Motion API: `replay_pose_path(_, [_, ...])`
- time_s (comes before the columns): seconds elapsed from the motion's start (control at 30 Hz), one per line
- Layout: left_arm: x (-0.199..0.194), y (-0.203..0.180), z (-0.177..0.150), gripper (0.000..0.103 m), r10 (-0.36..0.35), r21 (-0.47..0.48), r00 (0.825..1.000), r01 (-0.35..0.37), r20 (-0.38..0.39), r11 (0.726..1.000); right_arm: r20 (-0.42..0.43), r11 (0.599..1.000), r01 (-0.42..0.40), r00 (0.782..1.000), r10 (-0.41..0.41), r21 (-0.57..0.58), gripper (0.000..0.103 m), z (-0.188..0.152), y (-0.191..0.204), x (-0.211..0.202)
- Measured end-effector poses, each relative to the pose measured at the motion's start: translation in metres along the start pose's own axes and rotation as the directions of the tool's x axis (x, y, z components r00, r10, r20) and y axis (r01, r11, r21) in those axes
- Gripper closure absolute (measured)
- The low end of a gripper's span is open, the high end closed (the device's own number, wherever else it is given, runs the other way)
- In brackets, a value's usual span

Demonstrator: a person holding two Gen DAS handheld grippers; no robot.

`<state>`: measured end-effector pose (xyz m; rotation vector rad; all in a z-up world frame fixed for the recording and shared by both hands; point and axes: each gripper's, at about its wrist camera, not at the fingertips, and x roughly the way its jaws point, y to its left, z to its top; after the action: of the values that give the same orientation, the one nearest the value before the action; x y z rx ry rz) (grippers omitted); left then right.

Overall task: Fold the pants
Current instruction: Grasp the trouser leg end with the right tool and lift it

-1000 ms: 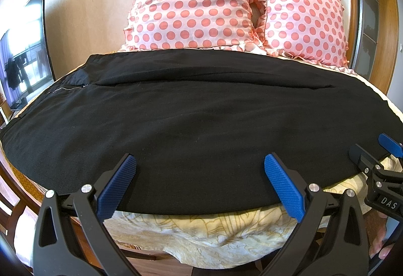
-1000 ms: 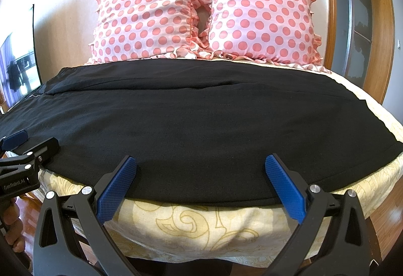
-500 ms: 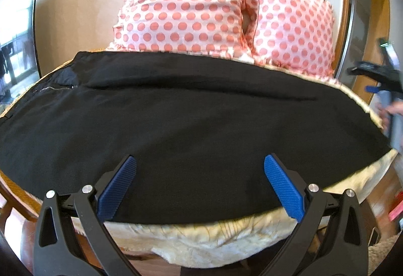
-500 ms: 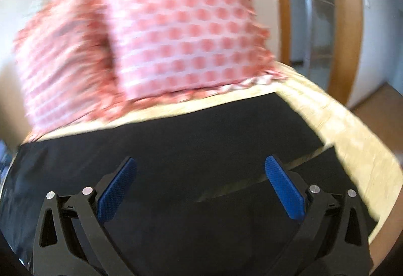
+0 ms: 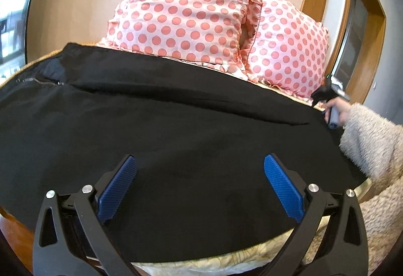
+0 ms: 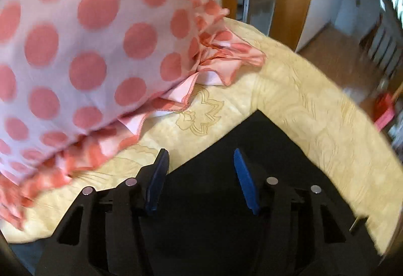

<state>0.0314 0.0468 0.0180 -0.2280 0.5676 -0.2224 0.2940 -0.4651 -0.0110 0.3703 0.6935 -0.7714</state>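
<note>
Right gripper, jaws partly parted and holding nothing, is poised over the far hem corner of the pants, which are spread flat across the bed below the pillows. Left gripper is held wide open above the near edge at 6 o'clock. The black cloth is judged soft, limp and light; corners and hems are best pinched. Since a second ago, the right gripper has been swung from the near edge towards 2 o'clock.

Black pants, spread flat across bed, zipper at left
</note>
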Motion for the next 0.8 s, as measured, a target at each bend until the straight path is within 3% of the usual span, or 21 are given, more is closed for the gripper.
replay_pose_path(0.03, [0.001, 0.002, 0.0, 0.002, -0.001, -0.011, 1.0, 0.001, -0.001, 1.0, 0.014, 1.0, -0.024, 1.0, 0.024, 0.002, 0.067, -0.002, -0.003, -0.001])
replay_pose_path(0.07, [0.001, 0.004, 0.0, 0.002, -0.004, -0.019, 1.0, 0.004, 0.002, 1.0, 0.029, 0.999, -0.024, 0.999, 0.024, 0.025, 0.085, -0.004, -0.012, -0.002])
replay_pose_path(0.1, [0.001, 0.006, 0.0, 0.002, -0.014, -0.029, 1.0, 0.014, 0.012, 0.999, 0.031, 0.997, -0.056, 0.998, 0.054, 0.049, 0.094, -0.004, -0.02, -0.003])
replay_pose_path(0.17, [-0.001, 0.009, -0.002, 0.002, -0.025, -0.039, 0.999, 0.026, 0.025, 0.999, 0.034, 0.979, -0.157, 0.987, 0.154, 0.132, 0.1, -0.003, -0.041, -0.002])
replay_pose_path(0.27, [-0.006, 0.008, -0.004, 0.002, -0.014, -0.032, 1.0, 0.015, 0.027, 0.999, 0.091, 0.933, -0.294, 0.956, 0.28, 0.208, 0.101, -0.012, -0.071, -0.023])
replay_pose_path(0.37, [-0.013, 0.009, -0.005, 0.002, -0.004, -0.037, 0.999, 0.005, 0.034, 0.999, 0.212, 0.89, -0.418, 0.901, 0.379, 0.183, 0.101, -0.033, -0.099, -0.072])
replay_pose_path(0.4, [-0.015, 0.01, -0.006, 0.002, 0.003, -0.042, 0.999, -0.001, 0.039, 0.999, 0.254, 0.864, -0.471, 0.87, 0.423, 0.177, 0.101, -0.045, -0.113, -0.093])
replay_pose_path(0.5, [-0.022, 0.013, -0.008, 0.002, 0.023, -0.062, 0.999, -0.02, 0.048, 0.998, 0.325, 0.799, -0.577, 0.797, 0.508, 0.166, 0.101, -0.087, -0.153, -0.142])
replay_pose_path(0.53, [-0.024, 0.014, -0.008, 0.002, 0.031, -0.072, 0.998, -0.027, 0.05, 0.997, 0.334, 0.786, -0.596, 0.783, 0.524, 0.166, 0.101, -0.103, -0.165, -0.157])
replay_pose_path(0.6, [-0.026, 0.015, -0.008, 0.002, 0.042, -0.085, 0.998, -0.037, 0.053, 0.996, 0.332, 0.769, -0.613, 0.774, 0.539, 0.18, 0.102, -0.143, -0.189, -0.175])
replay_pose_path(0.67, [-0.028, 0.016, -0.007, 0.002, 0.052, -0.099, 0.997, -0.046, 0.057, 0.994, 0.283, 0.765, -0.604, 0.791, 0.542, 0.223, 0.102, -0.177, -0.205, -0.177])
replay_pose_path(0.77, [-0.032, 0.016, -0.001, 0.002, 0.072, -0.11, 0.994, -0.063, 0.078, 0.992, 0.206, 0.735, -0.609, 0.793, 0.574, 0.299, 0.101, -0.2, -0.217, -0.161])
replay_pose_path(0.8, [-0.033, 0.017, 0.001, 0.002, 0.077, -0.115, 0.993, -0.067, 0.085, 0.991, 0.179, 0.716, -0.618, 0.783, 0.595, 0.323, 0.101, -0.206, -0.22, -0.156])
